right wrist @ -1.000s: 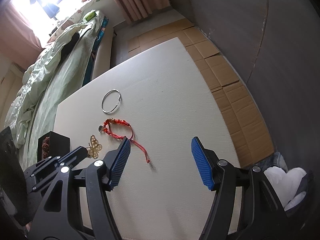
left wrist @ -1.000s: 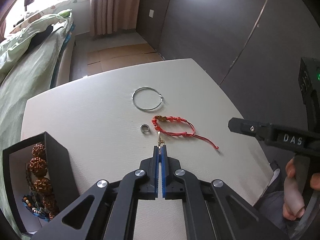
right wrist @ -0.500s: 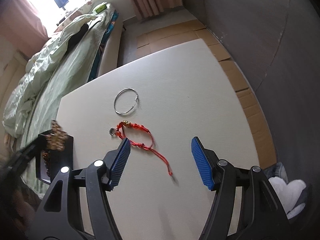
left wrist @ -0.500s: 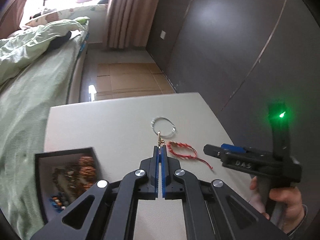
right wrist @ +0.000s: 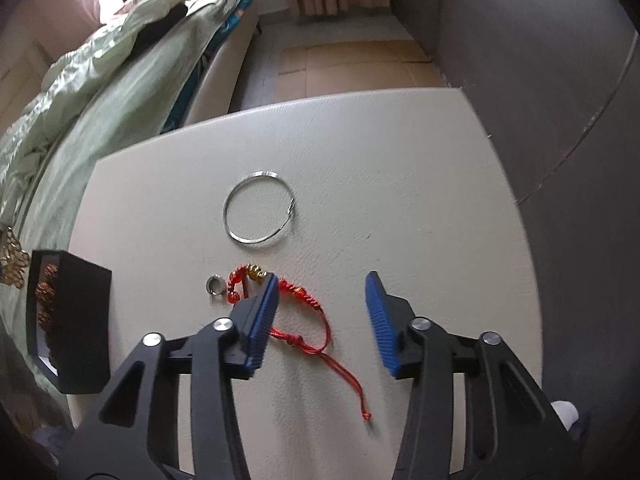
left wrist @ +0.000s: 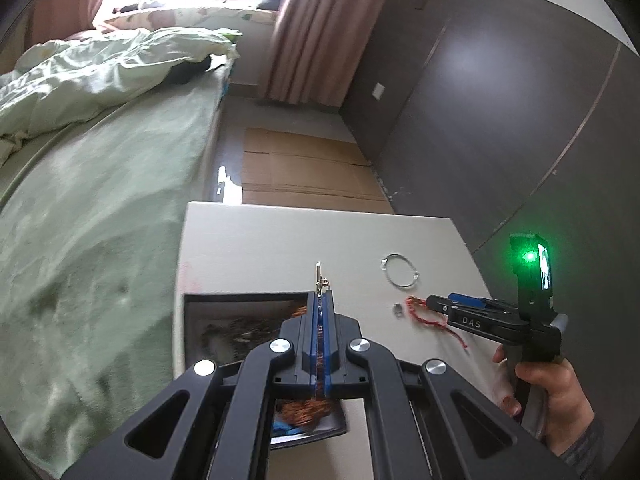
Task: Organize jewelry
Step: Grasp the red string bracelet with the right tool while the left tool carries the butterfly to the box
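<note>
Black open-topped rectangular box (right wrist: 68, 320) noted at table's left edge, brown seed beads inside; judged the collection point. Above it, left gripper (left wrist: 319, 300) with pads pressed together on thin gold filigree ornament (left wrist: 319, 276), seen edge-on; presumably carried for depositing in the box. Further right, lying loose on the table: small silver ring (right wrist: 216, 284), then red braided cord bracelet with gold beads (right wrist: 300, 300) just beside it. Right gripper (right wrist: 322, 280) poised over that bracelet, jaws closing, pads not yet pressing the cord; judged next pickup. Thin silver wire bangle (right wrist: 260, 210) beyond, untouched. Cream textured tabletop (right wrist: 400, 200) otherwise bare. Green-covered bed (left wrist: 80, 200) alongside, flattened cardboard (left wrist: 300, 168) on floor, dark panelled wall (left wrist: 500, 120) at right.
</note>
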Available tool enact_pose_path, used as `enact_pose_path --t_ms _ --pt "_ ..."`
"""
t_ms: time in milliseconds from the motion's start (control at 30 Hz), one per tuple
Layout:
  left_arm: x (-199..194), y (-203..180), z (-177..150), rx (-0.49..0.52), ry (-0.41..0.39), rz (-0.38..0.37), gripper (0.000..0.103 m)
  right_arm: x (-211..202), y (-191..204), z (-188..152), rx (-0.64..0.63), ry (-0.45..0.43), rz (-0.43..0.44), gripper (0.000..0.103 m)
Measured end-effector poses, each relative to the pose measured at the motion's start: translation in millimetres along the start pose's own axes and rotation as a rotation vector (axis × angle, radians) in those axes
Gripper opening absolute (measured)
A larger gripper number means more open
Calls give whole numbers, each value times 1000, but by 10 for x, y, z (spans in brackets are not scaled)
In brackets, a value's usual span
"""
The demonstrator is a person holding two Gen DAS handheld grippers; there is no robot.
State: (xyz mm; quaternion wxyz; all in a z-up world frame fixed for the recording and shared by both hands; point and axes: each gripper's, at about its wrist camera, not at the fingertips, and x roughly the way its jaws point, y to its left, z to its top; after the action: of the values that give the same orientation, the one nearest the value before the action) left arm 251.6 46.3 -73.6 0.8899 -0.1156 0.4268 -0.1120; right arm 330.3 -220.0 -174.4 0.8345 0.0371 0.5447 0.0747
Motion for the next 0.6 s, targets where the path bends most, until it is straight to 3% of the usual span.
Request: enact_pose_path --t_ms 33,100,133,167,300,600 --pt "1 16 -7 -5 5 4 0 1 28 1 -14 -5 -10 44" --pt "-7 72 -27 -15 18 12 0 22 99 -8 -49 -9 -40 33" --pt "-1 83 -33 -17 21 15 0 27 133 -11 -64 -11 -42 15" --pt "-4 102 -42 -21 28 19 0 37 148 -14 -69 -3 -32 7" --pt "36 177 -69 -40 68 23 0 -41 233 -47 -92 -2 -14 5" --pt "-63 378 -20 -108 35 53 0 -608 354 -96 -55 -136 83 5"
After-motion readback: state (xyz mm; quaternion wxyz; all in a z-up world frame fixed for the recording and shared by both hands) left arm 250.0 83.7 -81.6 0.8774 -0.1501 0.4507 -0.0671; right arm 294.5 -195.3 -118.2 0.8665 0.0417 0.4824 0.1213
